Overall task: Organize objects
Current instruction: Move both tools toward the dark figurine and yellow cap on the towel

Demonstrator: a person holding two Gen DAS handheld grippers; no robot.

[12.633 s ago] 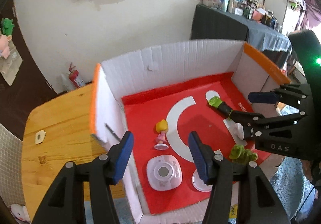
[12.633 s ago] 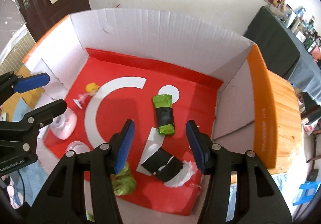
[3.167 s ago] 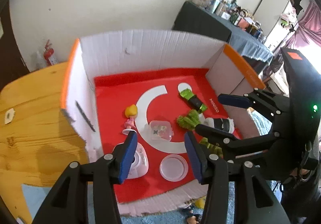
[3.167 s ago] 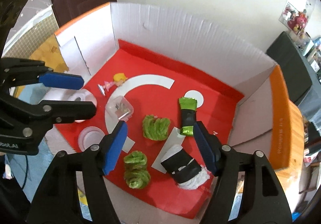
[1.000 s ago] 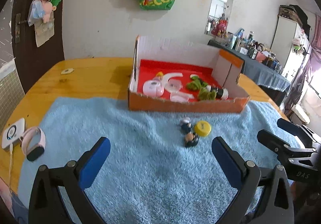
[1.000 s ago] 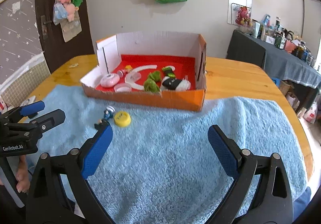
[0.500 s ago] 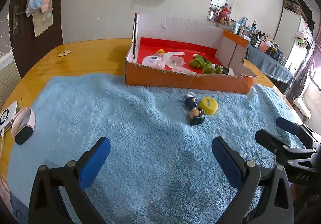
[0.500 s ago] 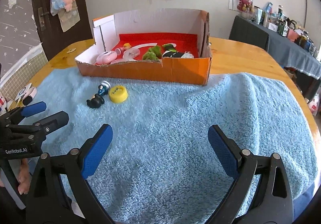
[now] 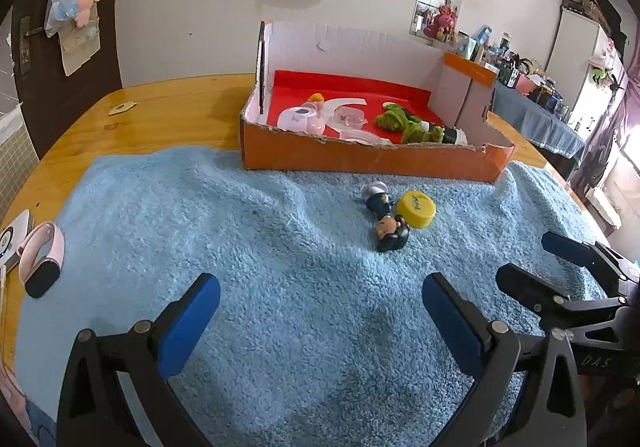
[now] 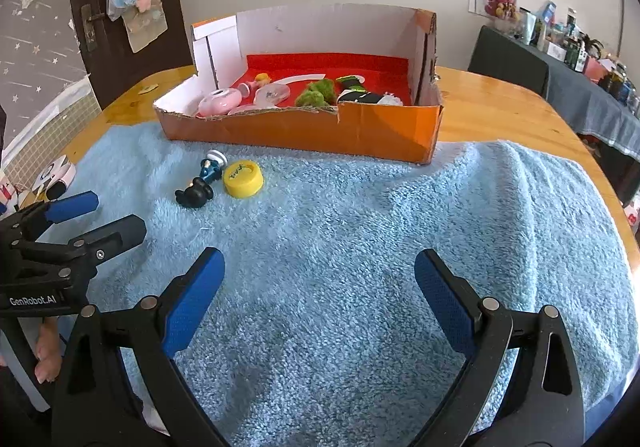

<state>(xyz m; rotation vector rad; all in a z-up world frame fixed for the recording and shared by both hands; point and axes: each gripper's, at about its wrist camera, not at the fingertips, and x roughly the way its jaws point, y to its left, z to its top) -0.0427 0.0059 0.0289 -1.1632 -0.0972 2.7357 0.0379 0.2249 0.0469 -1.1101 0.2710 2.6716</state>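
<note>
Since 0.5 s ago both claws dropped slightly lower and nearer the towel; nothing on it moved. Left to right: pink smartwatch (image 9: 40, 258) on its charger at the table (image 9: 168, 107) edge, off the blue towel (image 9: 280, 287). Left claw (image 9: 320, 311) spread wide, empty, low over the towel. Ahead lie the toppled dark-haired figurine (image 9: 385, 223) and, touching it, the yellow cap (image 9: 418, 209), both just short of the orange cardboard box (image 9: 360, 159); probably the last strays. Box front wall stands between them and the red floor, so they need lifting over. Right claw (image 10: 320, 287) likewise spread, empty, further right.
</note>
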